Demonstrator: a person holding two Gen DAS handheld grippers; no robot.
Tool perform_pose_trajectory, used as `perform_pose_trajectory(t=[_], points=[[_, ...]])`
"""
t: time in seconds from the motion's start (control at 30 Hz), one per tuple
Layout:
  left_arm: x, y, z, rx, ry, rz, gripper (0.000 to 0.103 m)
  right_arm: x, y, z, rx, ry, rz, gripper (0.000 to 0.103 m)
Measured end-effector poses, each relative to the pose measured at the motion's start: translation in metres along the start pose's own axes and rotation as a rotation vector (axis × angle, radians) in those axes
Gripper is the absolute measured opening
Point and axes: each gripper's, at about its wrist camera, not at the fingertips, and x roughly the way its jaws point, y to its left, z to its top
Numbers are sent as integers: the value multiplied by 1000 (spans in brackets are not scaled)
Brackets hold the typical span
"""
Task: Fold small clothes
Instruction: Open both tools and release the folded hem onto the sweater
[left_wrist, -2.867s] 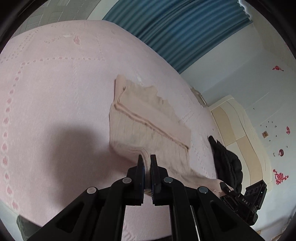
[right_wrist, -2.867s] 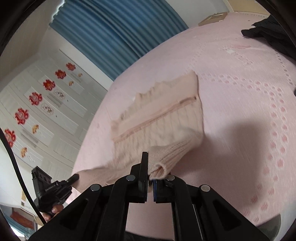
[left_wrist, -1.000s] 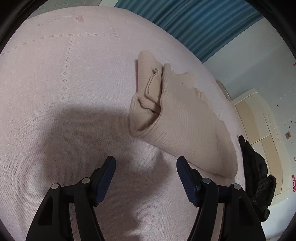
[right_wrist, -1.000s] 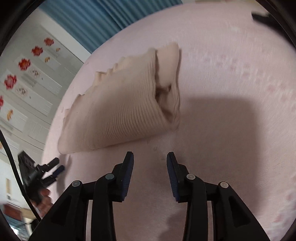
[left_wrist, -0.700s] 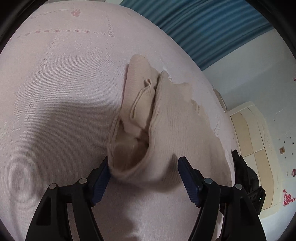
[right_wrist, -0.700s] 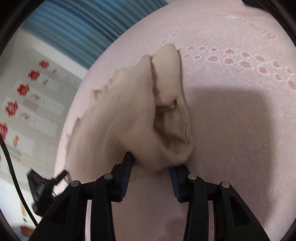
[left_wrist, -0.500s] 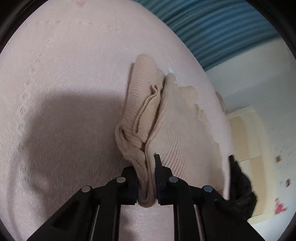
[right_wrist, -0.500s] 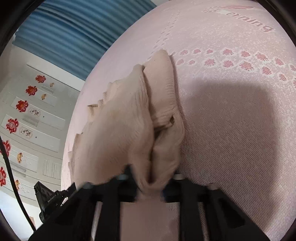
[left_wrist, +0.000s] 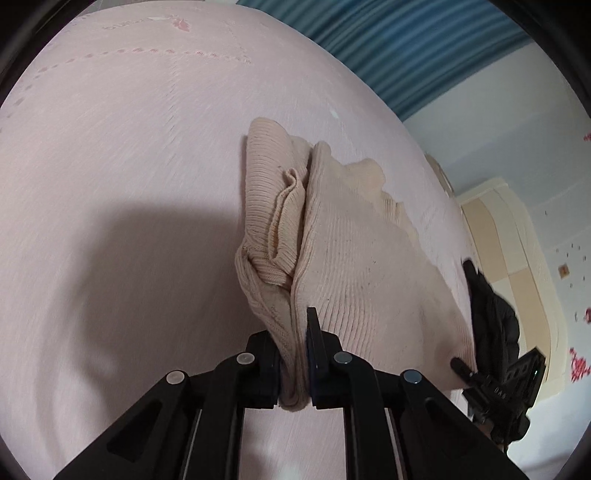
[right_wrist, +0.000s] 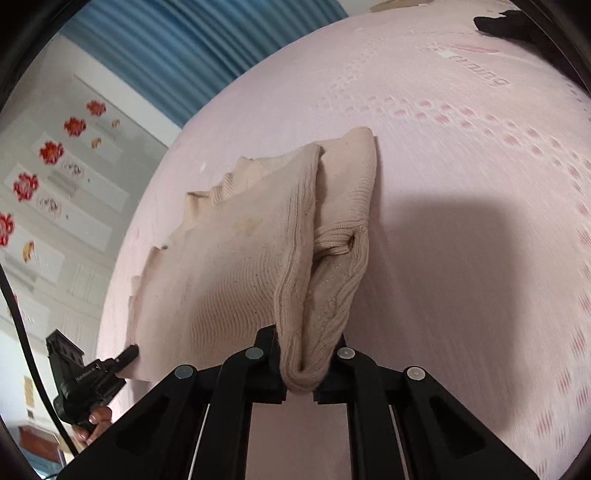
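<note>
beige knit garment (left_wrist: 343, 266) on pink bedspread (left_wrist: 122, 166), near corners clenched by left gripper (left_wrist: 295, 363) and right gripper (right_wrist: 301, 363); long axis spanning both, bulk lying ahead, neither nearer.

Bedspread (left_wrist: 122, 155): pale pink, woven; rows of darker pink dots (right_wrist: 576, 206); small pink lettering near far edge (right_wrist: 480, 62).
Curtain (left_wrist: 402, 40): blue, vertical pleats, behind the bed; also in right wrist view (right_wrist: 192, 48).
Dark garment (left_wrist: 491, 317): black, bunched at the bed's edge; black patch at far corner in right wrist view (right_wrist: 517, 22).
Wall stickers (right_wrist: 50, 153): red flowers on pale panelled surface.
Wardrobe (left_wrist: 513, 236): cream, two-tone panels.
Cable (right_wrist: 26, 343): black, along frame's left edge.
</note>
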Motion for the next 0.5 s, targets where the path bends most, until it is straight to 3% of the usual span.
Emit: perform_pose_trajectory(t=[0.13, 0.23, 0.27, 0.33, 0.37, 0.43, 0.5], points=[[-10, -8, -17, 63, 12, 31, 14, -22, -3, -33, -50, 21, -33, 10], [-9, -13, -13, 101, 42, 69, 30, -27, 1, -41, -127, 39, -90, 17], [-11, -13, -10, 113, 44, 91, 31, -28, 5, -41, -161, 29, -111, 18], [-17, -14, -4, 131, 22, 118, 35, -35, 9, -40, -220, 8, -160, 21], [-22, -15, 3, 136, -6, 132, 46, -40, 10, -38, -235, -3, -170, 22], [-27, -19, 11, 145, -40, 134, 55, -47, 11, -33, -251, -28, -179, 25], [-25, -32, 26, 188, -66, 131, 55, -51, 12, -23, -269, -62, -209, 25]])
